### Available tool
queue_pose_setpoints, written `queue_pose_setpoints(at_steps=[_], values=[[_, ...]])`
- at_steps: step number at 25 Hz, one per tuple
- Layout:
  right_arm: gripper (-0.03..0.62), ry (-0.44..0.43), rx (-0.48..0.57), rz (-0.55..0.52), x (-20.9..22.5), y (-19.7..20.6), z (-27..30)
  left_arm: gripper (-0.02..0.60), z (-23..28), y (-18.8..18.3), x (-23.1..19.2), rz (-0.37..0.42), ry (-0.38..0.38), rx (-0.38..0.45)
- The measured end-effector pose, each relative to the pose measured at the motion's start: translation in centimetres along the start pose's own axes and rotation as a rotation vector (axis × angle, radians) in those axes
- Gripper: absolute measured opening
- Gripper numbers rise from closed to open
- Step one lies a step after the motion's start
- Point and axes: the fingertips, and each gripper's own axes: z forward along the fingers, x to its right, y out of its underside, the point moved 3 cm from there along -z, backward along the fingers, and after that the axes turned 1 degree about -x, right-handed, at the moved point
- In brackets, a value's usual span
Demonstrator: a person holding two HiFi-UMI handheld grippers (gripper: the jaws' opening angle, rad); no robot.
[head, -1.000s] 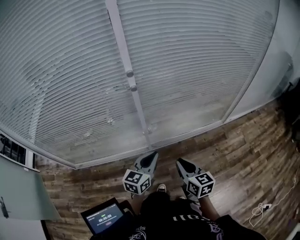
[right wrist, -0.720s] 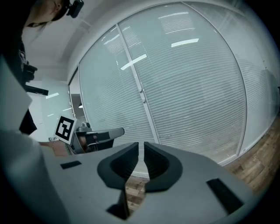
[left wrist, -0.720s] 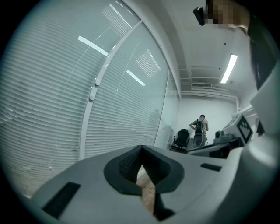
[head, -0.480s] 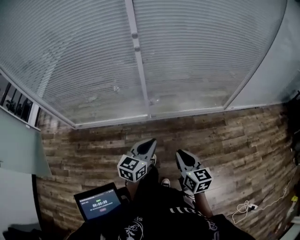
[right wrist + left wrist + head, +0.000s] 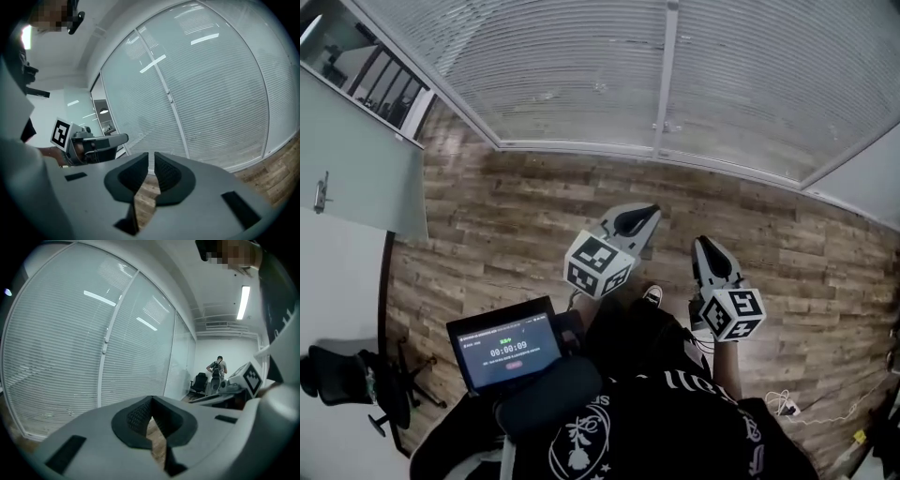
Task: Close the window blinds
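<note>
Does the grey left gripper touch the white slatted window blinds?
Apart. The head view shows brown wooden floor between the grey left gripper and the white slatted blinds.

An office. The far walls are floor-to-ceiling glass partitions hung with slatted blinds (image 5: 581, 56), above a wood-plank floor (image 5: 516, 216). A black swivel chair (image 5: 337, 375) stands at the near left, just below a plain door (image 5: 366, 141) with a lever handle. A strip light (image 5: 243, 301) is set in the white ceiling.
</note>
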Motion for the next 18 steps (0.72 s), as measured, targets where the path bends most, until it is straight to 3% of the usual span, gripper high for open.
queue_pose_setpoints(at_steps=[5,9,14,18], values=[[0.051,-0.006,0.012,-0.012,-4.7,1.1,1.2,0.005,-5.1,1.1,-0.5,0.007,0.024,0.013],[0.05,0.005,0.022,-0.001,-11.0,3.0,2.5,0.005,-12.3,3.3,-1.9,0.005,0.036,0.003],[0.051,0.012,0.018,0.03,-20.1,7.1,3.2,0.005,-22.8,6.9,-5.3,-0.002,0.013,-0.025],[0.051,0.037,-0.009,0.034,-25.5,9.8,3.2,0.005,-28.6,7.6,-8.5,-0.034,-0.008,0.007]])
